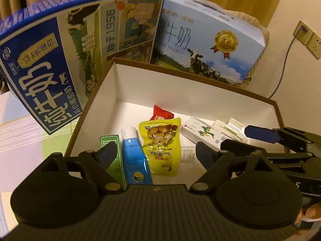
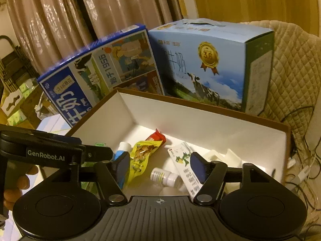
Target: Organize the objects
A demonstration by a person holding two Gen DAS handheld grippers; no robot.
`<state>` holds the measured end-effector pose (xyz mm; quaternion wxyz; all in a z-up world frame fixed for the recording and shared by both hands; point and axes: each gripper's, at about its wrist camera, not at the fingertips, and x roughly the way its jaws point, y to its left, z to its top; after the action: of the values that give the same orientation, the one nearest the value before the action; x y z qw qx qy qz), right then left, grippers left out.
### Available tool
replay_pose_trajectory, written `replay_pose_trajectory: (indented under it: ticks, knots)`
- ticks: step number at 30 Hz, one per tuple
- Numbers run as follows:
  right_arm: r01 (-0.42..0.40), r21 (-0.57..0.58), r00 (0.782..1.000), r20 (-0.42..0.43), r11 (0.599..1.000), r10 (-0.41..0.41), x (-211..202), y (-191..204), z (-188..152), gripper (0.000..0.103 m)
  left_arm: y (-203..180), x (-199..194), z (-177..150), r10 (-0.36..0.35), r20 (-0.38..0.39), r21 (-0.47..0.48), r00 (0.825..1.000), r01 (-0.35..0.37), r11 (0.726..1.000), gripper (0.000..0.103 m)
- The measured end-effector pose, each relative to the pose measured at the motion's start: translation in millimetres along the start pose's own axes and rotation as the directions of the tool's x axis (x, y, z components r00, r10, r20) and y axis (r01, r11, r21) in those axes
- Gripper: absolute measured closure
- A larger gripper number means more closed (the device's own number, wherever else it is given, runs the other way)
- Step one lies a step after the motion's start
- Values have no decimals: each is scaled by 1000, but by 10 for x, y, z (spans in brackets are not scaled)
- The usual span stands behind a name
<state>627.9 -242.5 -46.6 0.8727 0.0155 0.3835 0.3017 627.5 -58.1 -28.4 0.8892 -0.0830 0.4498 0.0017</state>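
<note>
Both jaws spread and empty, the left gripper (image 1: 155, 152) and right gripper (image 2: 159, 165) hang over a white-lined box (image 1: 160, 84). On its floor lie a blue tube (image 1: 135, 156), a yellow snack pouch (image 1: 160, 140) at 12 o'clock of the left gripper, and a small white bottle (image 2: 165, 176). Two milk cartons (image 2: 200, 60) stand beyond the far rim.
</note>
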Motion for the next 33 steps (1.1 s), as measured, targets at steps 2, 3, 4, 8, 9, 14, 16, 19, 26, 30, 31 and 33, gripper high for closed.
replay_pose_trajectory:
  ticks: [2, 3, 4, 8, 9, 14, 16, 19, 26, 30, 31, 33]
  knots:
    - [1, 15, 1000, 4, 1000, -1, -95, 4, -38, 34, -30, -66, -19, -7, 7, 9, 1000, 7, 1000, 18]
    - [2, 20, 1000, 4, 1000, -2, -135, 10, -53, 33, -43, -106, -36, -8, 12, 12, 1000, 8, 1000, 17]
    - [4, 23, 1000, 6, 1000, -4, -185, 21, -73, 33, -57, -145, -55, -9, 17, 16, 1000, 9, 1000, 15]
    - [15, 53, 1000, 19, 998, -16, -395, 39, -170, 32, -112, -306, -152, -8, 39, 18, 999, 7, 1000, 9]
    - [19, 64, 1000, 22, 998, -21, -447, 43, -194, 32, -120, -346, -180, -6, 43, 17, 999, 5, 1000, 9]
    - [51, 94, 998, 28, 994, -54, -715, 109, -366, 32, -143, -570, -366, 6, 66, 10, 998, -7, 1000, 6]
    - [61, 100, 998, 27, 993, -64, -820, 139, -436, 32, -130, -671, -460, 13, 72, 9, 997, -14, 1000, 4]
    - [77, 111, 996, 25, 991, -80, -959, 210, -541, 32, -110, -816, -610, 18, 82, 0, 996, -18, 1000, 3]
    - [88, 125, 996, 22, 988, -91, -1253, 420, -778, 32, -109, -1111, -925, 35, 98, -20, 995, -34, 999, 1]
    - [110, 115, 994, 8, 987, -112, -1396, 552, -930, 32, -114, -1283, -1107, 23, 107, -14, 994, -22, 1000, 1]
    - [111, 118, 994, 4, 987, -112, -1428, 574, -970, 32, -118, -1324, -1154, 21, 109, -10, 994, -20, 1000, 1]
    - [115, 125, 993, -3, 985, -116, -1495, 624, -1048, 32, -131, -1411, -1255, 21, 113, -1, 993, -21, 1000, 1]
